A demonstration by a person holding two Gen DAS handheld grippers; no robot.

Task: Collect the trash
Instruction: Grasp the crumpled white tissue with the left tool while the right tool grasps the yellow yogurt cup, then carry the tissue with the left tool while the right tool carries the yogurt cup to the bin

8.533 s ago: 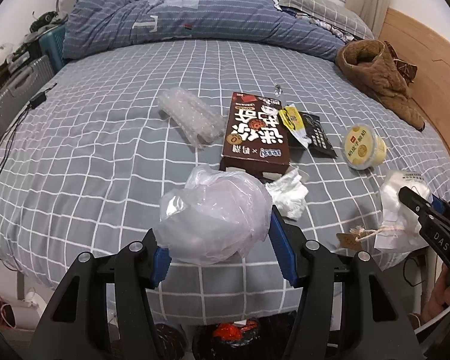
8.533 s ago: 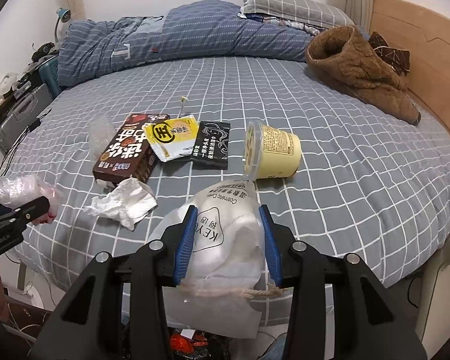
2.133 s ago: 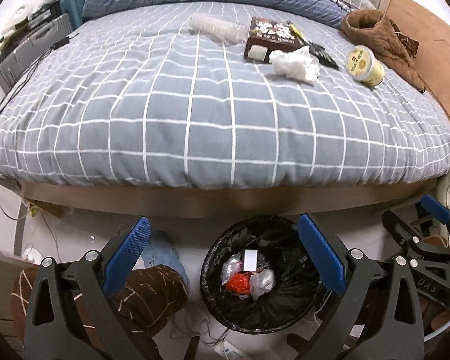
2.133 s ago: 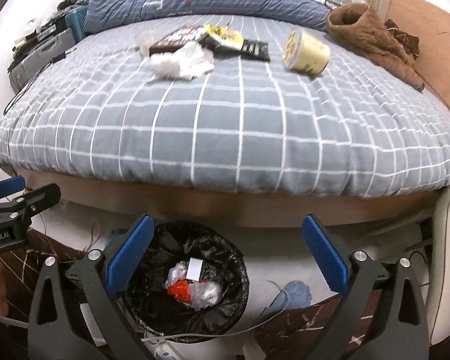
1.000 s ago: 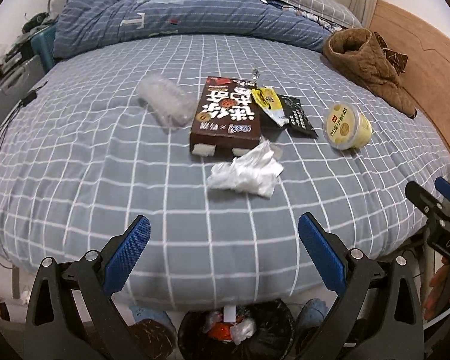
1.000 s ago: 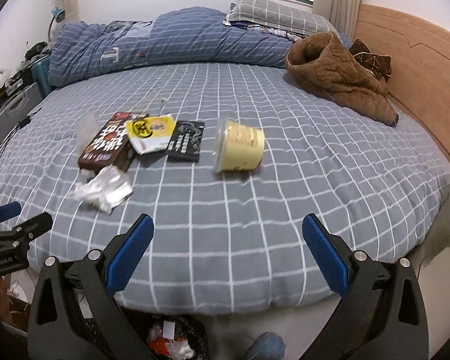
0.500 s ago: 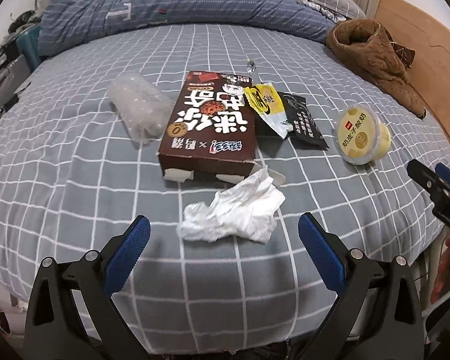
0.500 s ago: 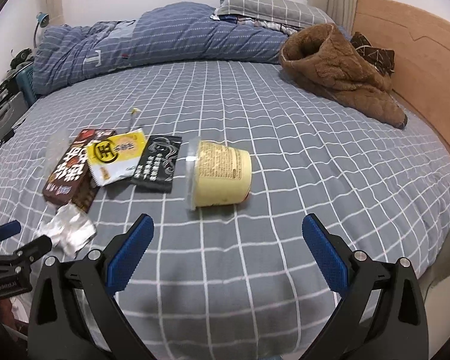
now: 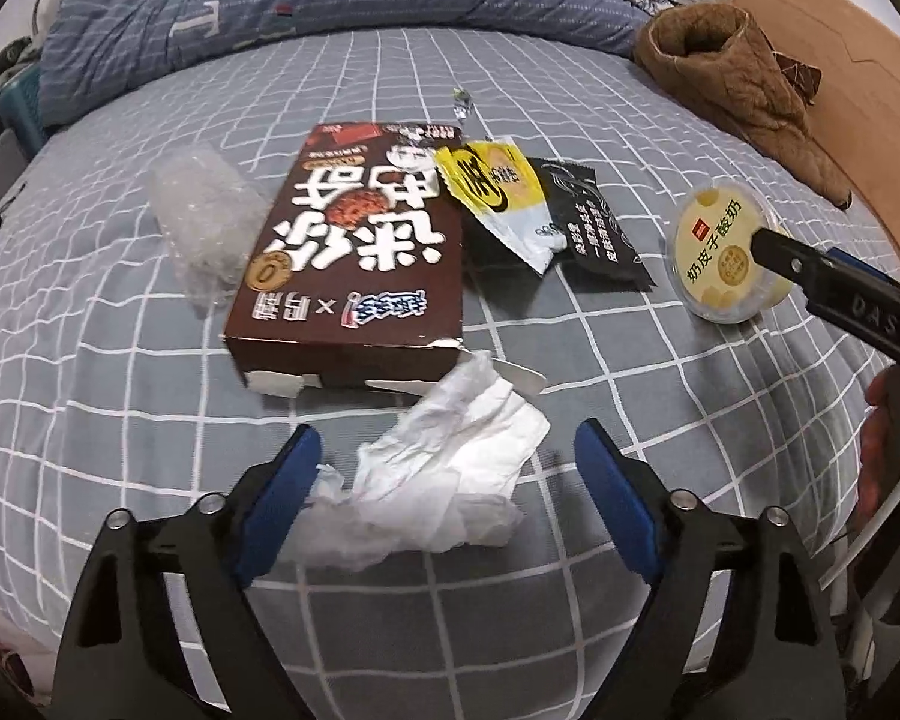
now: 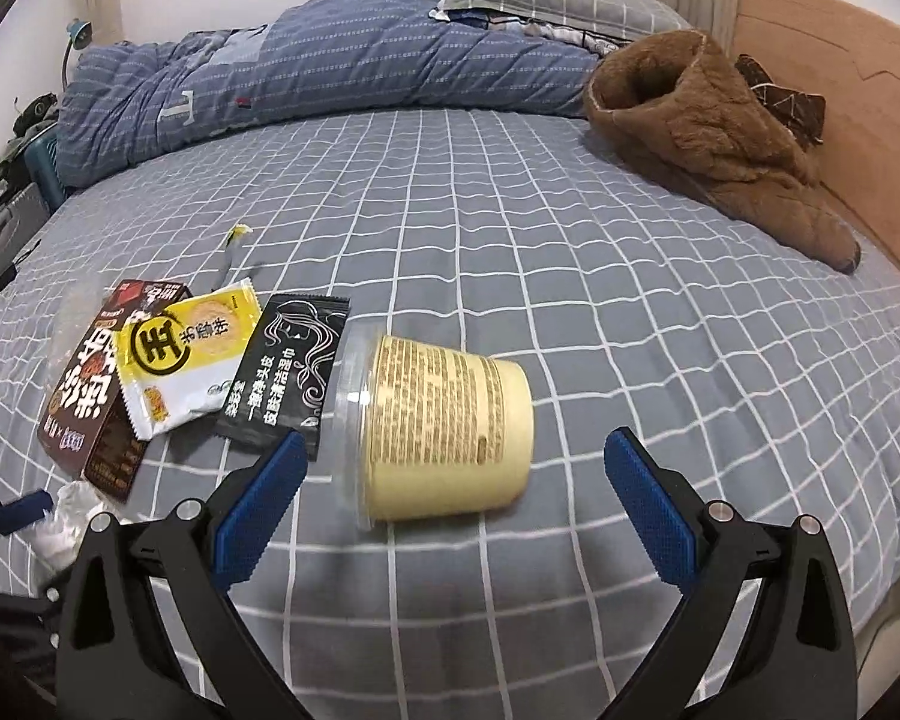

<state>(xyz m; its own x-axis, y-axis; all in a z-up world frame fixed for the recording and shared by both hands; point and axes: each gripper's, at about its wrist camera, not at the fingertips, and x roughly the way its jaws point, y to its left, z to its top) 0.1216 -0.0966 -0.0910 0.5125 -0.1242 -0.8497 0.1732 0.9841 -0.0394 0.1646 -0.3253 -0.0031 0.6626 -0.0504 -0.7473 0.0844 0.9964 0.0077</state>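
Left tool (image 9: pixel 444 468) straddles the tissue (image 9: pixel 444 480), its jaws having just been closing in but not yet pressing on the paper; one pad touches the wad's loose edge at most. Right tool (image 10: pixel 450 480) stands wide open with nothing held, the cup (image 10: pixel 444 426) lying on its side between its jaws.

The tissue lies just in front of the box (image 9: pixel 360 252), against its torn flap. Beyond the box's right edge sit the yellow wrapper (image 9: pixel 498 192) and black sachet (image 9: pixel 588 228); the cup is further right; the bubble wrap (image 9: pixel 204 222) touches the box's left side.

Risks, as I judge them: the limp tissue may tear or slip out if only a corner is pinched; the jaws could snag the bed (image 9: pixel 90 360) sheet underneath. The round cup may roll away from the box or squirt out if squeezed off-centre.
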